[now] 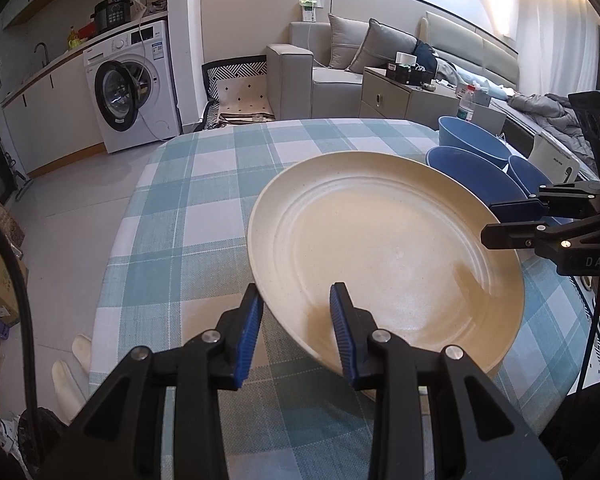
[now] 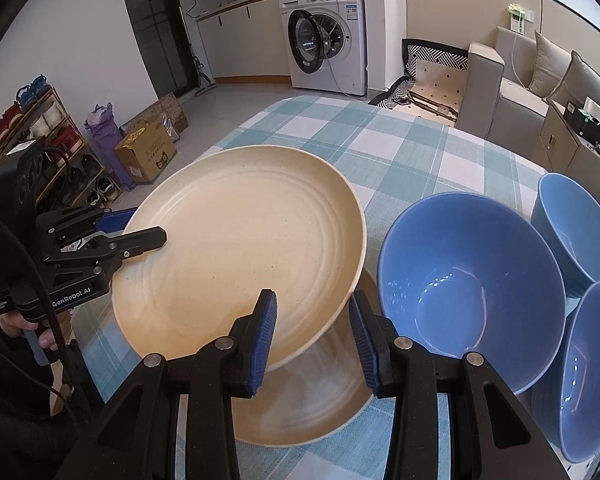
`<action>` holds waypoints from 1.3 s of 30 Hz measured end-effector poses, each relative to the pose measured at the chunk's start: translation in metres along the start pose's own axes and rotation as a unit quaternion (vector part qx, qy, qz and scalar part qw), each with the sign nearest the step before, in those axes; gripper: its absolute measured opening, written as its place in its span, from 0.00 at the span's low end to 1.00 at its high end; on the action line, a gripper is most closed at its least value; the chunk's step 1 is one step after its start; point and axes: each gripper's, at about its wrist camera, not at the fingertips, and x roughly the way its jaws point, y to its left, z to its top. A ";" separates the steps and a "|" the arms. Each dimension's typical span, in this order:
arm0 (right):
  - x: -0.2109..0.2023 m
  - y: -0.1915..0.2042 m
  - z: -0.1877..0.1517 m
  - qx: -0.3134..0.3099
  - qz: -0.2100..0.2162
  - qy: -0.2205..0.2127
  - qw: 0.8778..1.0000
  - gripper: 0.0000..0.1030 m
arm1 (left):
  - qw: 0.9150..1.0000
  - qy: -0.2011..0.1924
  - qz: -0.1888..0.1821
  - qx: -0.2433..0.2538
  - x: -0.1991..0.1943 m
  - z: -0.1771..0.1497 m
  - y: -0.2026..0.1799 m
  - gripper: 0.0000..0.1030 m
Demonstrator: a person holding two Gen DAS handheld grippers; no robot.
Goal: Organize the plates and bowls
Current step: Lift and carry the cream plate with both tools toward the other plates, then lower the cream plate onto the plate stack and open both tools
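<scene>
Cream plate (image 2: 240, 248) is hanging tilted above a second plate (image 2: 312, 392) lying on the bench (image 2: 420, 148). Left tongs (image 1: 296, 320) and right tongs (image 2: 312, 332) are each gripping opposite rims, narrowly parted around the edge. Three blue bowls (image 2: 468, 264) are standing just beside, loosely clustered, unstacked. Judgement: plate stacking is underway; bowls are left to do.

Both grippers black w/ ribbed blue pads, silver screws; left gripper (image 2: 140, 226) marked "GenRobot.AI", black cable.
</scene>
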 end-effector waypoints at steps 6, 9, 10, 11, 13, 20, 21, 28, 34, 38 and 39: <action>-0.001 -0.003 -0.012 0.015 -0.001 -0.003 1.000 0.38 | 1.000 0.003 -0.001 0.010 0.001 -0.005 -0.006 0.31; -0.001 -0.002 -0.018 0.019 -0.007 -0.007 1.000 0.38 | 1.000 0.001 0.002 0.021 0.003 -0.005 -0.010 0.31; 0.000 -0.002 -0.020 0.021 -0.007 -0.009 1.000 0.38 | 1.000 0.000 0.003 0.026 0.003 -0.006 -0.012 0.31; 0.000 -0.003 -0.023 0.026 -0.006 -0.009 1.000 0.38 | 1.000 0.001 0.006 0.030 0.004 -0.006 -0.013 0.31; 0.000 -0.003 -0.027 0.032 -0.009 -0.008 0.999 0.38 | 0.999 0.001 0.007 0.035 0.005 -0.007 -0.016 0.32; 0.003 -0.003 -0.039 0.045 -0.012 -0.009 0.999 0.38 | 0.999 -0.001 0.001 0.042 0.005 -0.012 -0.020 0.32; 0.003 -0.002 -0.041 0.046 -0.011 -0.010 0.999 0.38 | 0.999 0.000 0.000 0.042 0.005 -0.013 -0.020 0.32; 0.004 -0.001 -0.049 0.062 -0.015 -0.010 0.998 0.38 | 0.999 0.003 -0.004 0.045 0.009 -0.017 -0.021 0.32; 0.002 -0.002 -0.053 0.074 -0.026 -0.013 0.997 0.38 | 0.998 0.005 -0.011 0.055 0.013 -0.021 -0.026 0.32; 0.006 -0.003 -0.061 0.084 -0.037 -0.012 0.996 0.38 | 0.998 0.011 -0.015 0.061 0.017 -0.025 -0.031 0.32; 0.006 -0.003 -0.062 0.086 -0.038 -0.011 0.995 0.38 | 0.998 0.013 -0.013 0.063 0.019 -0.026 -0.032 0.32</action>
